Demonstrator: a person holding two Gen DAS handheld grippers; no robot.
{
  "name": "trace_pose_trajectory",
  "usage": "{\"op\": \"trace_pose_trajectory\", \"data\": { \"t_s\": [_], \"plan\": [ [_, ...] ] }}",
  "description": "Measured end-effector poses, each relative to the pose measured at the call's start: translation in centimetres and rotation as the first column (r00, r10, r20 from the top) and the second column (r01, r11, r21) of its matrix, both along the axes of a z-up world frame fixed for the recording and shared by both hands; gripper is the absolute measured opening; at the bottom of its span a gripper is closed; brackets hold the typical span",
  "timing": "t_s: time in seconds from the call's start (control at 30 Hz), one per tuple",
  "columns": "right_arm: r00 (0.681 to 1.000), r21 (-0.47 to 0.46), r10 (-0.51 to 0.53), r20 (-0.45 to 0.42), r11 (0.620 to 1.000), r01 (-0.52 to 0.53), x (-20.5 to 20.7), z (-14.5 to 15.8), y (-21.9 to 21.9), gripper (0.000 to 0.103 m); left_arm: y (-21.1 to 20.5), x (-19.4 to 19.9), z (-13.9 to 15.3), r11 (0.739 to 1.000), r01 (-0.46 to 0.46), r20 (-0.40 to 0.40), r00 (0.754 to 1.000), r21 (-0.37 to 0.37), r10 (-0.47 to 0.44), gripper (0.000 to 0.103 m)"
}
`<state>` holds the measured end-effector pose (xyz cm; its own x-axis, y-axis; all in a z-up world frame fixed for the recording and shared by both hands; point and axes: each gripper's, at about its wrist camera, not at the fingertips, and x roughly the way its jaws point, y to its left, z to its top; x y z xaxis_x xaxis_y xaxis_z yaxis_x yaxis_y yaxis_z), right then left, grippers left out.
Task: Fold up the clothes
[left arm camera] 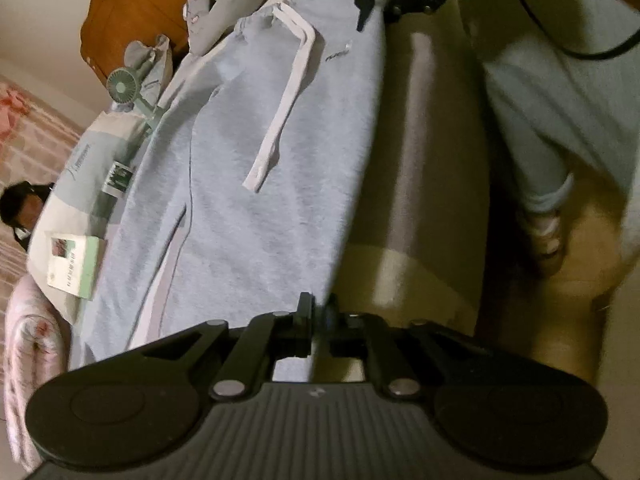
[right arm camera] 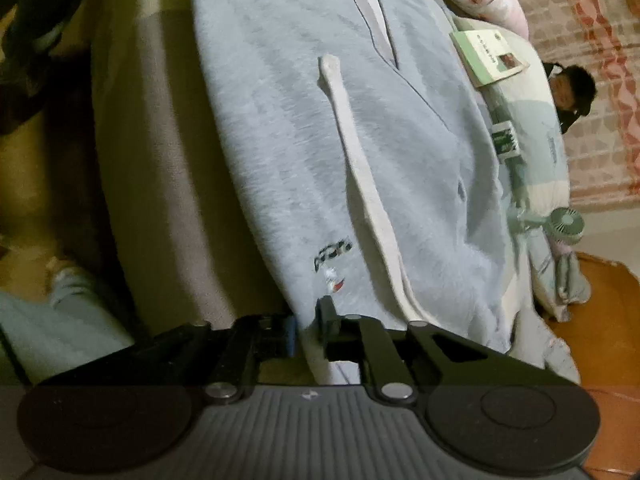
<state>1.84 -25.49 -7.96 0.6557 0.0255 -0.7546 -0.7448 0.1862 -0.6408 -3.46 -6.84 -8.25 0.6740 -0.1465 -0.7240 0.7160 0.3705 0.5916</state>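
Grey sweatpants (left arm camera: 240,168) with a white drawstring (left arm camera: 288,92) lie spread along the bed's edge. In the left wrist view my left gripper (left arm camera: 318,314) is shut on the near edge of the pants. At the far end of the garment, by the waistband, the right gripper (left arm camera: 366,4) shows at the top of that view. In the right wrist view the same pants (right arm camera: 304,140) stretch away, with a small logo (right arm camera: 332,258) near the fingers. My right gripper (right arm camera: 308,324) is shut on the fabric edge just below the logo.
A pale pillow (left arm camera: 76,184) with a green booklet (left arm camera: 74,266) and a small green fan (left arm camera: 124,88) lies beside the pants. A pink quilt (left arm camera: 28,352) and a wooden board (left arm camera: 132,4) are beyond. A person's trouser leg and slippered foot (left arm camera: 544,232) stand beside the bed.
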Motion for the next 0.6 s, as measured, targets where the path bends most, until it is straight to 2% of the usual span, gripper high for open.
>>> {"op": "trace_pose_trajectory", "data": {
  "t_s": [0.17,0.2,0.23,0.27,0.3,0.33,0.37,0.43,0.5,0.57,0.6],
  "plan": [
    [0.995,0.059,-0.1,0.03,0.993,0.098,-0.5,2.5,-3.1,0.035,2.6,-0.8,2.5,0.996,-0.061,-0.028,0.998,-0.067,0.06,0.014],
    [0.989,0.079,-0.138,0.044,0.988,0.134,-0.3,2.9,-4.0,0.042,3.2,-0.7,3.0,0.994,-0.082,-0.019,0.997,-0.075,0.081,0.017],
    [0.982,0.102,-0.184,0.054,0.979,0.177,0.1,3.2,-5.0,0.048,3.7,-0.5,3.3,0.991,-0.106,-0.003,0.994,-0.081,0.106,0.023],
    [0.971,0.125,-0.229,0.063,0.968,0.22,0.4,3.6,-6.0,0.05,4.2,-0.2,3.6,0.987,-0.133,0.019,0.991,-0.085,0.135,0.03],
    [0.959,0.148,-0.274,0.072,0.954,0.261,0.8,3.9,-7.1,0.05,4.6,0.2,3.8,0.983,-0.161,0.038,0.985,-0.093,0.166,0.032],
    [0.939,0.206,-0.339,0.049,0.924,0.323,1.4,4.3,-8.2,0.051,4.8,0.6,4.0,0.976,-0.19,0.054,0.979,-0.102,0.196,0.034],
    [0.911,0.281,-0.412,0.004,0.875,0.394,2.2,4.6,-9.6,0.052,4.9,0.9,4.2,0.97,-0.212,0.06,0.974,-0.119,0.22,0.034],
    [0.84,0.417,-0.531,-0.112,0.742,0.525,3.7,5.2,-12.2,0.066,4.9,1.6,4.4,0.956,-0.243,0.051,0.966,-0.163,0.254,0.036],
    [0.758,0.534,-0.593,-0.272,0.562,0.632,4.9,5.2,-15.1,0.07,4.9,2.2,4.6,0.939,-0.274,0.04,0.957,-0.207,0.287,0.042],
    [0.677,0.614,-0.594,-0.434,0.354,0.705,5.5,4.9,-17.8,0.075,4.9,2.8,4.8,0.92,-0.303,0.027,0.947,-0.249,0.32,0.043],
    [0.647,0.64,-0.578,-0.497,0.26,0.723,5.5,4.5,-18.9,0.076,4.8,3.1,4.9,0.91,-0.314,0.017,0.944,-0.27,0.331,0.044]
  ]
}}
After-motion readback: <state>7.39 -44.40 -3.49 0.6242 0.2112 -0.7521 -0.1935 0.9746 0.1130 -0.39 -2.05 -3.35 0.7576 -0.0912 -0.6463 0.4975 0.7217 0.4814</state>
